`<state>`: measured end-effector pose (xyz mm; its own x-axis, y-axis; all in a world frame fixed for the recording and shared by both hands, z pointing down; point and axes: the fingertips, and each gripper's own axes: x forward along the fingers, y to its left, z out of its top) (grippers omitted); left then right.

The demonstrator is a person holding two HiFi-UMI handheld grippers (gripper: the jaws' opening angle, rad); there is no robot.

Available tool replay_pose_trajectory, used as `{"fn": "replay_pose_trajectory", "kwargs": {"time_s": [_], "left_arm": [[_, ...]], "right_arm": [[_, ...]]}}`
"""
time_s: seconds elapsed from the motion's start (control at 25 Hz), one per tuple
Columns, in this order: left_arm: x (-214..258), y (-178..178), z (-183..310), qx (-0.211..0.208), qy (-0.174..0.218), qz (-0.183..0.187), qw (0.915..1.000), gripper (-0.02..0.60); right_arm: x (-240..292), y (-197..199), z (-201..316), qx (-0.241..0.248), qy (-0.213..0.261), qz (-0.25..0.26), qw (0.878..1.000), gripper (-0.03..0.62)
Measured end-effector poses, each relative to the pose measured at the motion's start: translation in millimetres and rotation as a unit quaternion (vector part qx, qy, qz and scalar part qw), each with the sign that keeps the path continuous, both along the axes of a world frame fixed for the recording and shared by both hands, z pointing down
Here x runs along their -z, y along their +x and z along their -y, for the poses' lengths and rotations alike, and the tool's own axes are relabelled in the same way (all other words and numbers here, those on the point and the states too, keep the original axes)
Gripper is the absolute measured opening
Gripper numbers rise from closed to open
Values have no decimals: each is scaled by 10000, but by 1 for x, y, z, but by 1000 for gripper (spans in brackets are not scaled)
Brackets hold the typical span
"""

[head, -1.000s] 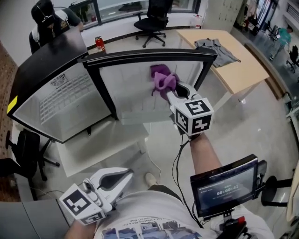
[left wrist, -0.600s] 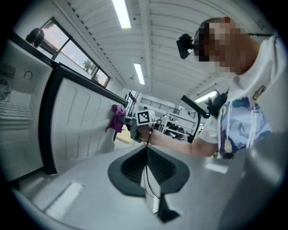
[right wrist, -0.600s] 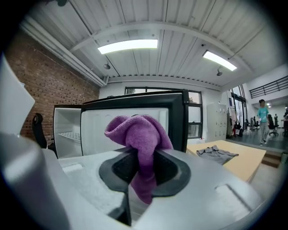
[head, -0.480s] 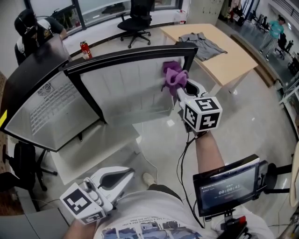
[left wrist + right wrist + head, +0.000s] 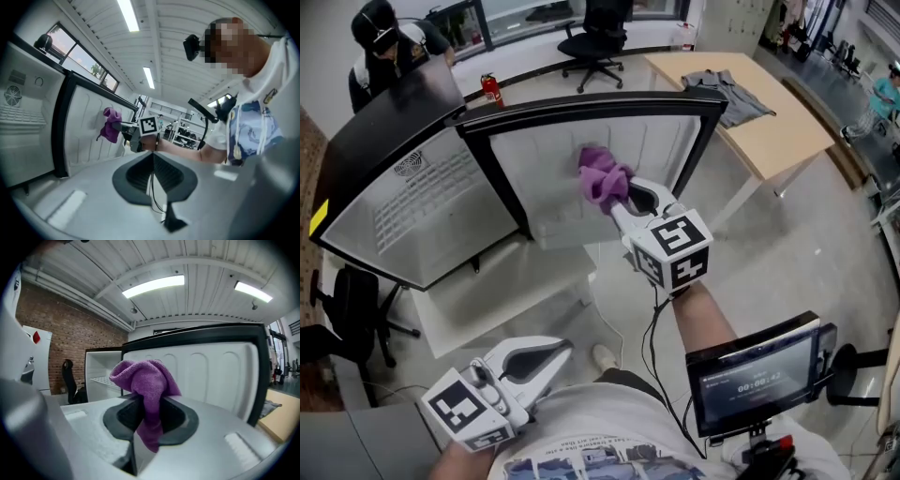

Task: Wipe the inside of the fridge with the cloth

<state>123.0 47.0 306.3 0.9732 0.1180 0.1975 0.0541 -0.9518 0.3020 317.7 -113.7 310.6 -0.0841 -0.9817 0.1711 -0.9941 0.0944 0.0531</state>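
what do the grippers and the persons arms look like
Both the left gripper and right gripper have pale grey, rounded shells with dark, ribbed inner fingers. Each carries a white cube printed with black square markers. A thin black cable hangs from the right one. The forearms are bare; the shirt is white, short-sleeved, with a blue print.

A wooden table [image 5: 787, 131] and black office chair [image 5: 592, 42] stand on glossy grey floor [image 5: 806, 253].

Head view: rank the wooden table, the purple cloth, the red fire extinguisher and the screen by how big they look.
Largest to smallest:
1. wooden table
2. screen, though it sits close to the camera, which inflates it
3. purple cloth
4. red fire extinguisher, far off and clearly the smallest
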Motion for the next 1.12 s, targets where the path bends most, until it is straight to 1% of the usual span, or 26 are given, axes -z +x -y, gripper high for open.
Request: {"fn": "replay_pose_trajectory", "kwargs": {"time_s": [0.12, 0.28, 0.4, 0.52, 0.64, 0.76, 0.92, 1.12], "left_arm": [[2, -11, 4, 193, 2, 20, 9998, 8], [0, -31, 14, 560, 28, 71, 9984, 8], [-3, -44, 22, 830, 29, 123, 9965, 8], [-4, -51, 27, 983, 38, 147, 9950, 8], [-5, -50, 28, 1007, 38, 146, 9948, 8], [-8, -46, 30, 927, 4, 138, 9956, 8], [-9, -32, 27, 667, -22, 114, 9977, 8], [-9, -11, 17, 314, -14, 82, 9995, 8]], "right_arm": [[-10, -38, 21, 406, -80, 64, 9991, 74], [-31, -72, 53, 766, -191, 53, 9969, 74], [-45, -88, 73, 911, -229, 47, 9956, 74], [-56, -92, 83, 914, -281, -31, 9954, 74], [-61, -83, 80, 797, -277, -32, 9964, 74], [-61, -65, 75, 606, -270, -64, 9978, 74], [-61, -34, 61, 268, -285, -117, 9992, 74], [-60, 19, 31, -298, -278, -154, 9991, 74]]}}
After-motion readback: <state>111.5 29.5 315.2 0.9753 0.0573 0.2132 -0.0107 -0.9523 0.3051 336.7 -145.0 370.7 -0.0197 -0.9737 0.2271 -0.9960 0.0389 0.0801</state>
